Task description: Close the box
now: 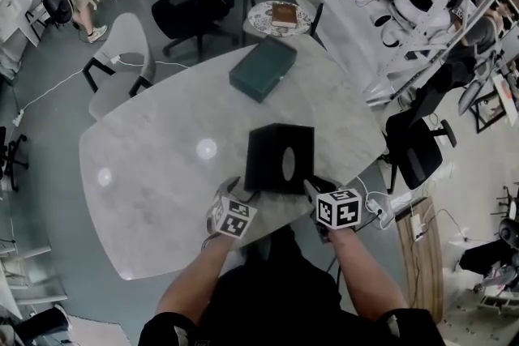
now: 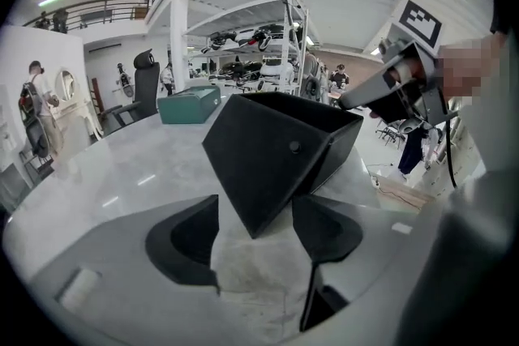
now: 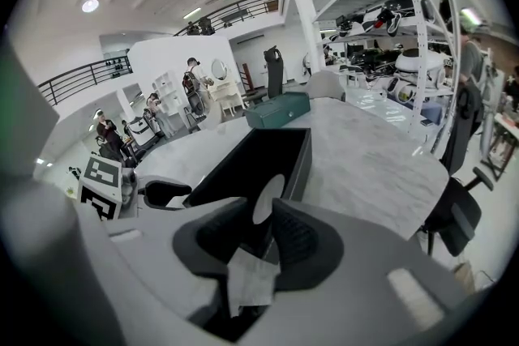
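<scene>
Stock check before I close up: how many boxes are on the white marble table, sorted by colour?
Black open-topped box: 1
Teal closed box: 1
Total: 2

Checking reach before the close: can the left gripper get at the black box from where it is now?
Probably yes. The left gripper has its jaws apart, and the near corner of the black box points right between them, with nothing in the way.
</scene>
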`<state>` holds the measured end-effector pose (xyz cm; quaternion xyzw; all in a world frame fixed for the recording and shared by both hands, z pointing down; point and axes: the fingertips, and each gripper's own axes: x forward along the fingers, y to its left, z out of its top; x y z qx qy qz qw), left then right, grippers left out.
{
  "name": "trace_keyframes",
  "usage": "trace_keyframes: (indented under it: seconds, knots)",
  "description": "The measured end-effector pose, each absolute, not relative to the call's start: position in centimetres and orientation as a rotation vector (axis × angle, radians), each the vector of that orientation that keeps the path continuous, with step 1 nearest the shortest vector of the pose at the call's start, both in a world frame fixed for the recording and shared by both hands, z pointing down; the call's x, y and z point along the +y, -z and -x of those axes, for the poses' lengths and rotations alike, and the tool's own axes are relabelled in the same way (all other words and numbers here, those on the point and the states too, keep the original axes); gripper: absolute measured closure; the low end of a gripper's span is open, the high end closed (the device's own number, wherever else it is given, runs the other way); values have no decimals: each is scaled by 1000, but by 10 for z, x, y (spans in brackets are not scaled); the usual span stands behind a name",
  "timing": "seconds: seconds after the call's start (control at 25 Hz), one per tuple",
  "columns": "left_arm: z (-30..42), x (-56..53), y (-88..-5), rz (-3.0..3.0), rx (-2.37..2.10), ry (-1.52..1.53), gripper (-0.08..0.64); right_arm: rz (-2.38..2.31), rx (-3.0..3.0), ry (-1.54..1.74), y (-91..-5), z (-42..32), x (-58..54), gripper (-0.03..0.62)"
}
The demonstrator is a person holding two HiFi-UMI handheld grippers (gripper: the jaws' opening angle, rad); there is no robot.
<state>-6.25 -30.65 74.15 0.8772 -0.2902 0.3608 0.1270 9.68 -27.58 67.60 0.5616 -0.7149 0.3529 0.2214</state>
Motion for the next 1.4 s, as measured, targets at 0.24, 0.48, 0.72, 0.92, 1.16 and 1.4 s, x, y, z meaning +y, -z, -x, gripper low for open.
trace_keyframes:
  seconds: [0.24,0.48,0.72,0.92,1.16,1.4]
  knots:
    - [72,-311,-738,-2524,-917,-971,272,-1549,-1968,-952,-678,-93,-269,492]
    - [79,-311,-729,-2421,-955,-830,261,-1553,-1954,-897,-676,-95,-265,494]
    - [88,-309,-728,-2361,-929,-773,247,-1576,-1958,-855,-674,-94,-263,509]
    - [87,-309,-721,-2350,-901,-717,250,-1594,-1955,-841,-677,-95,-262,522]
    - [85,-309,-718,-2355,-817,-678,255,-1597,-1948,-823,-678,-97,-263,525]
    - [88,-309,-709,-2342,-727,-584,256,-1613,-1943,-827,-677,-96,-263,525]
